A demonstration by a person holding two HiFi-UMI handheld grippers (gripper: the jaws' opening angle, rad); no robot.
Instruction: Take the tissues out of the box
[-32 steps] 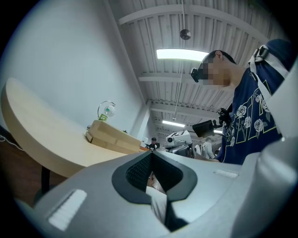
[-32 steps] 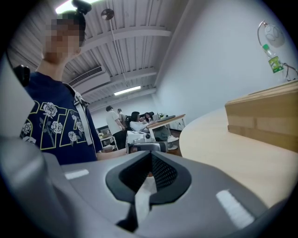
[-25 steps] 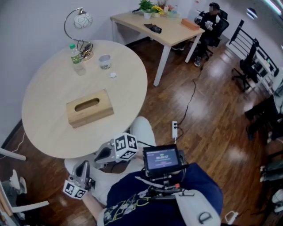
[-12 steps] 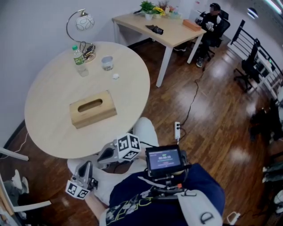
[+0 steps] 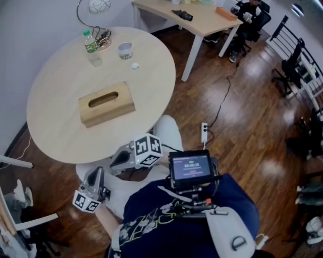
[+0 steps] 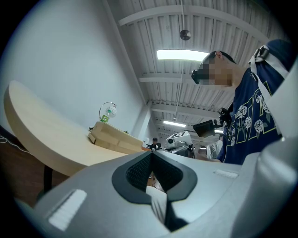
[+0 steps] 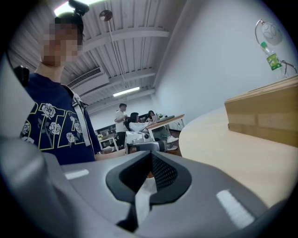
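A wooden tissue box (image 5: 106, 103) with an oval slot lies flat near the middle of the round table (image 5: 55, 136). No tissue shows at the slot. Both grippers hang below the table's near edge, by the person's lap, well apart from the box. My left gripper (image 5: 96, 173) is shut and empty, its marker cube low at the left. To its right, my right gripper (image 5: 114, 167) is shut too, holding nothing. The box appears beyond the shut left gripper (image 6: 150, 154) as a pale block (image 6: 114, 136), and at the right, box (image 7: 265, 111), past the right gripper (image 7: 150, 155).
At the table's far side stand a green-capped bottle (image 5: 91, 46), a cup (image 5: 124, 50) and a lamp (image 5: 98, 7). A rectangular desk (image 5: 202, 20) is behind, with a seated person (image 5: 250, 11). A power strip (image 5: 205, 132) and cable lie on the wood floor.
The head view has tipped down, so the table, box and grippers sit a little higher in the picture. Neither gripper has shifted relative to the lap or opened.
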